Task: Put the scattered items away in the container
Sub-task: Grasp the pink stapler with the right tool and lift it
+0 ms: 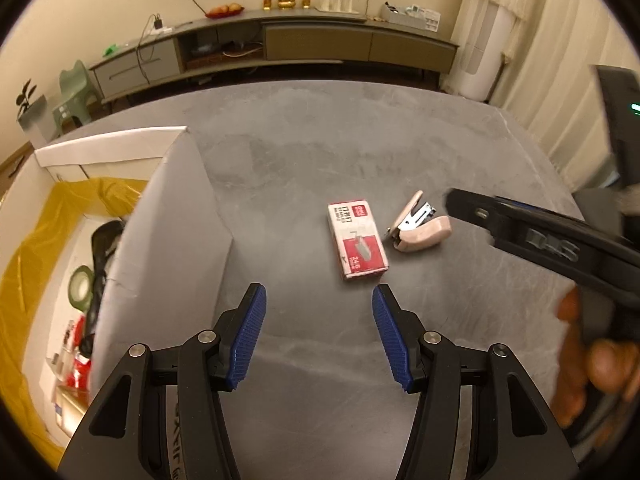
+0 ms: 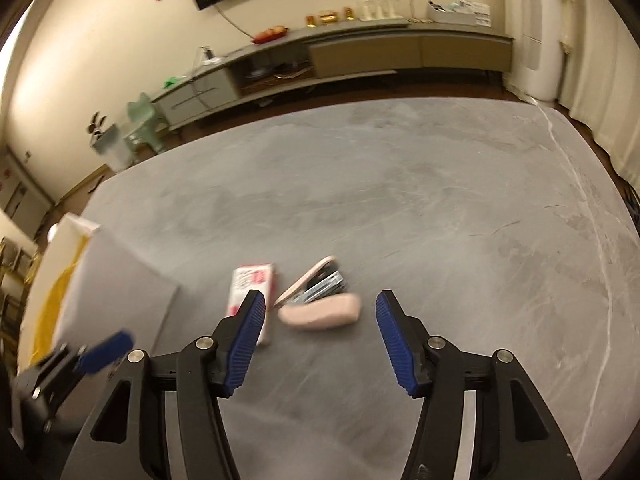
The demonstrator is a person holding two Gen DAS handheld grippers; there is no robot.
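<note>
Above the stapler (image 2: 320, 300), right hand-held gripper (image 2: 320, 300) gapes wide (empty).

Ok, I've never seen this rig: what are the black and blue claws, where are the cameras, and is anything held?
The claws are hand-held two-finger grippers, one per hand, each with a fisheye camera looking along its fingers. The left gripper and the right gripper are both open and hold nothing. On the grey table lie a red staple box and a pink stapler, side by side. The white box at left already holds items, a tape roll among them. The right gripper points at the stapler.
</note>
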